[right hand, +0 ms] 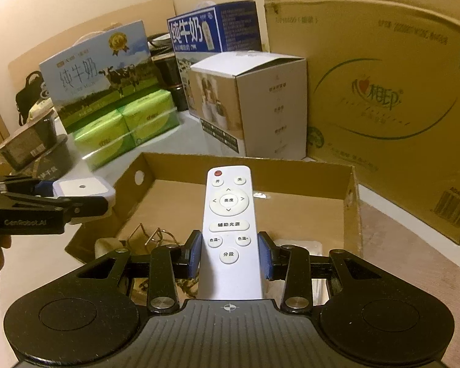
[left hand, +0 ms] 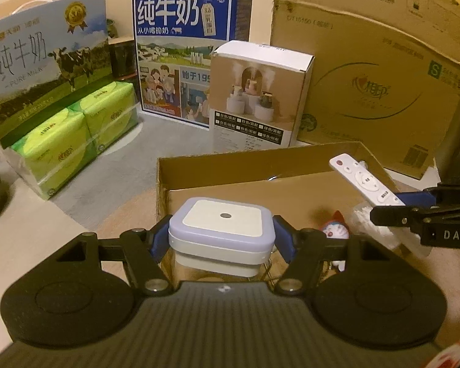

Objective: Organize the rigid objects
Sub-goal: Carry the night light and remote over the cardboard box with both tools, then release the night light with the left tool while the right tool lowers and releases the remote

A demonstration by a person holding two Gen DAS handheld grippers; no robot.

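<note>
Along the back of my table [left hand: 113,190] stands a pale milk carton with a cow [left hand: 46,58], with green tissue packs [left hand: 76,141] leaning against its foot. Beside it sits the blue milk carton [left hand: 181,49], then a white humidifier box [left hand: 257,92] (flap slightly lifted). At the right edge I see a big brown shipping carton [left hand: 380,70]. Dark lidded tubs [right hand: 30,144] sit at the left edge.

Dim, warm yellowish light; soft focus, fisheye-bent edges.

A plain cream wall [left hand: 119,3] stands at the back. The light is warm and dim. A pale table [left hand: 24,214] has a grey mat [left hand: 113,171] on it.
</note>
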